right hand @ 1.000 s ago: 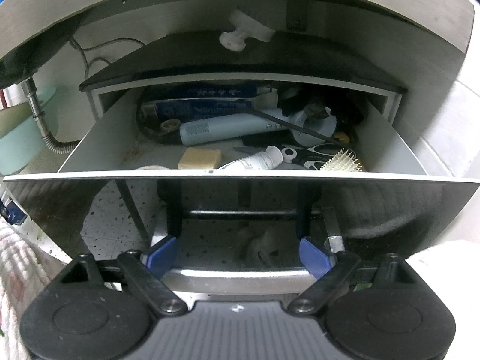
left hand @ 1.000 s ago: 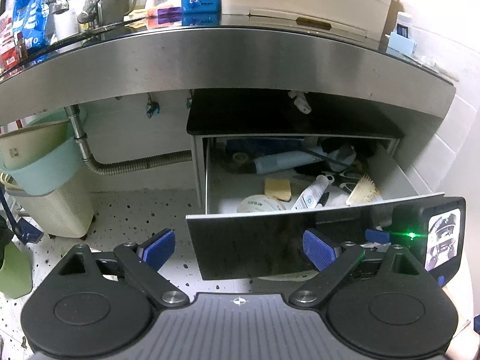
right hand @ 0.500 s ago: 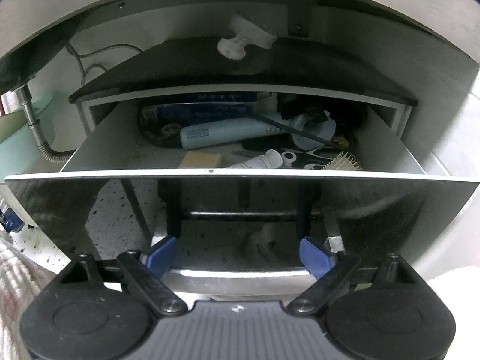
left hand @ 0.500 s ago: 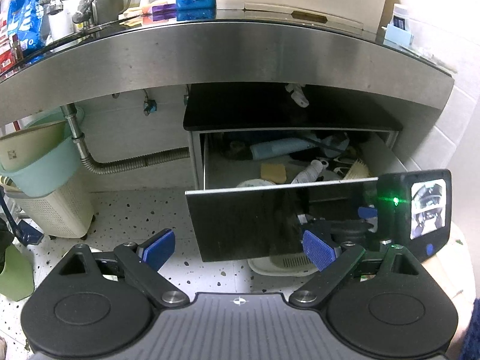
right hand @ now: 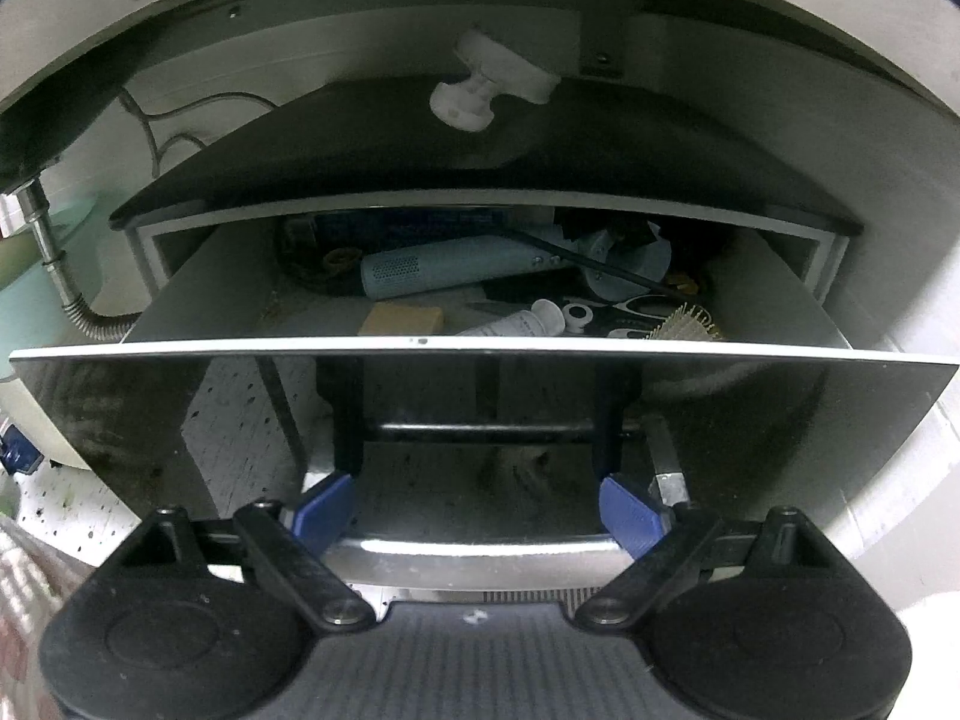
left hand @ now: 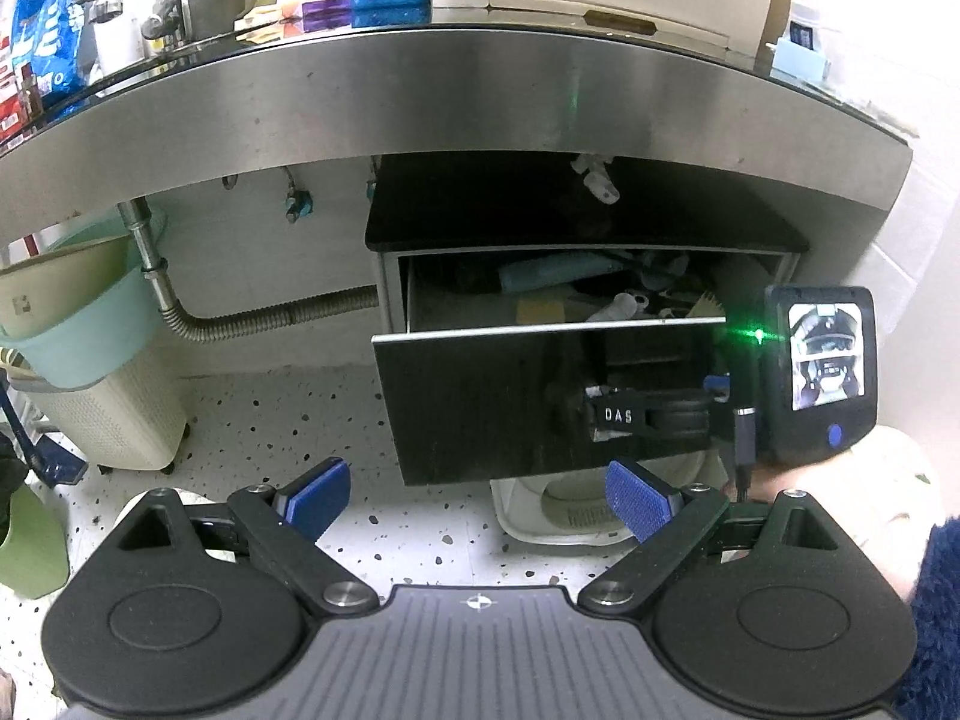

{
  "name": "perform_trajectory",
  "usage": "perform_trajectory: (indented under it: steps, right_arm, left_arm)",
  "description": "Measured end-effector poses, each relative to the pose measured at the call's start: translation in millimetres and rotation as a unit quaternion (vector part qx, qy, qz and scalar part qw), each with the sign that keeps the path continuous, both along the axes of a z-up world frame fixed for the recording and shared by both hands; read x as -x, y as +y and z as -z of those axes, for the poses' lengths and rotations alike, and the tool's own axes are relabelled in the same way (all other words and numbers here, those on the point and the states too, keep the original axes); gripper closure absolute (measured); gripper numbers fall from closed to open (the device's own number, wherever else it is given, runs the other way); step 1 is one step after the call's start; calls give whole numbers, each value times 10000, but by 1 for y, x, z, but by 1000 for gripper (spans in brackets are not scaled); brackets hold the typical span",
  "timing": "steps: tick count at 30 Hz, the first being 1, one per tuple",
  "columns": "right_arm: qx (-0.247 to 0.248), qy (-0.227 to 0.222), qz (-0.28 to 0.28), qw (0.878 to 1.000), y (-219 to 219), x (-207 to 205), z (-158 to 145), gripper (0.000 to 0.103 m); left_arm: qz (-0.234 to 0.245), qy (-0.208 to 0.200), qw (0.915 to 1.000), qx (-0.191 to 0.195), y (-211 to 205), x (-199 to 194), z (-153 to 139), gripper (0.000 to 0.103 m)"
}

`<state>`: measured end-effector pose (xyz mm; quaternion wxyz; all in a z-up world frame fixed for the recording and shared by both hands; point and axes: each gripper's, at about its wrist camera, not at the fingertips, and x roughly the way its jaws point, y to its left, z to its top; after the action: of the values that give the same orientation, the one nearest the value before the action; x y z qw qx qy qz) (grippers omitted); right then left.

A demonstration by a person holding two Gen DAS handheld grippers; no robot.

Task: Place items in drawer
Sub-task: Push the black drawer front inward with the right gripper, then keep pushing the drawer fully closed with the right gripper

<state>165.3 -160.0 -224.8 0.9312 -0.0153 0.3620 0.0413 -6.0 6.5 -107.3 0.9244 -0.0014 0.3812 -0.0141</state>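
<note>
A drawer with a glossy black front (left hand: pixel 480 396) stands partly pulled out under the steel counter (left hand: pixel 456 90). Inside it lie a pale blue cylinder (right hand: pixel 444 267), a yellow block (right hand: pixel 402 318), a white tube (right hand: pixel 516 324), scissors (right hand: pixel 630 312) and a hairbrush (right hand: pixel 684 324). My right gripper (right hand: pixel 477 513) is open, its blue pads spread wide against the lower edge of the drawer front (right hand: pixel 150 420) by the chrome handle (right hand: pixel 474 546). In the left wrist view the right gripper (left hand: pixel 648 414) rests against that front. My left gripper (left hand: pixel 477 504) hangs open and empty above the speckled floor, short of the drawer.
A flexible metal pipe (left hand: pixel 270 318) runs left of the cabinet. Stacked tubs on a cream basket (left hand: pixel 102 396) stand at the left. A white basin (left hand: pixel 570 516) sits on the floor under the drawer. A white knob-shaped piece (right hand: pixel 474 96) lies on the cabinet top. Bottles and boxes crowd the counter.
The drawer has slid inward, with less of its inside showing. My right gripper has followed it, still at the front. The left gripper stays open over the floor.
</note>
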Motion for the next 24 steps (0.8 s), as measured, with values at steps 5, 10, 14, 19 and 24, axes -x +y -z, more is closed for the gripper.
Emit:
perform_trajectory:
  steps: [5,10,14,19,24]
  right_arm:
    - [2,9,0,10000,0,0,0,13]
    - [9,20,-2,10000,0,3,-1,13]
    - [13,47,-3,10000,1,5,-3,13]
    - [12,66,0,10000,2,5,-5,13]
    - [12,77,-2,10000,2,4,-5,13]
  left_arm:
    - [-4,30,10000,4,1,-1,1,10]
    - [-16,37,10000,10,1,-2,2,10]
    - [-25,43,10000,14,2,-2,2,10]
    - [-33,52,10000,20,3,-4,2,10]
    - [-45,61,10000,31,4,-4,3,10]
